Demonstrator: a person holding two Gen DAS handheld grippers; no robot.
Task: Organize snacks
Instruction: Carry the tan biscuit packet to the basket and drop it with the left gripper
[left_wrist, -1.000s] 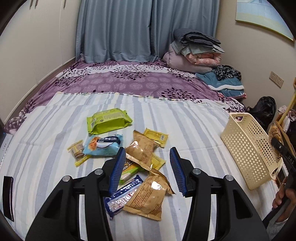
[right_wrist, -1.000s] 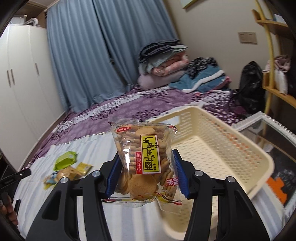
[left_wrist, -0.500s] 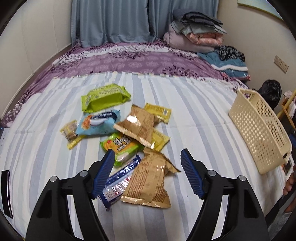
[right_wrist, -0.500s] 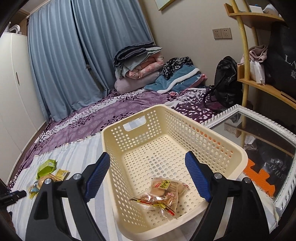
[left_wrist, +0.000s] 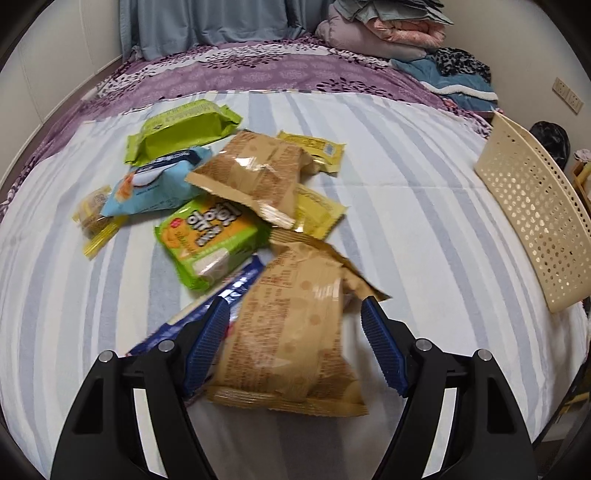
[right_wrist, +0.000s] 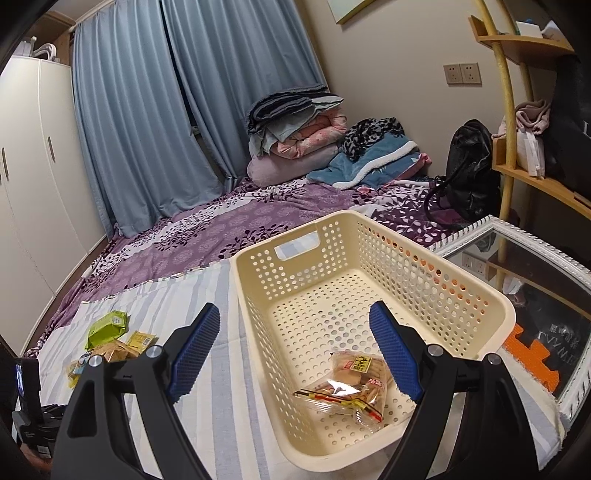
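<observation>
Tan snack bag (left_wrist: 291, 332) lies on striped sheet (left_wrist: 424, 229), front of the snack pile, between the wide-open jaws of left gripper (left_wrist: 295, 332); fingers look short of contact, blur makes that uncertain. Its print is unreadable. Green pack (left_wrist: 210, 236) behind carries Korean lettering. Right gripper (right_wrist: 295, 350) hangs wide open, empty, above cream basket (right_wrist: 424, 254) holding a cracker bag (right_wrist: 347, 384) with a yellow label.

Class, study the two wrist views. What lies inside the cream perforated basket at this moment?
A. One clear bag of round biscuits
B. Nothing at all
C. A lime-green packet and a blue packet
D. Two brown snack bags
A. In the right wrist view a single clear biscuit bag lies on the floor of the basket, below the open right gripper; the other snacks are outside it.
</observation>
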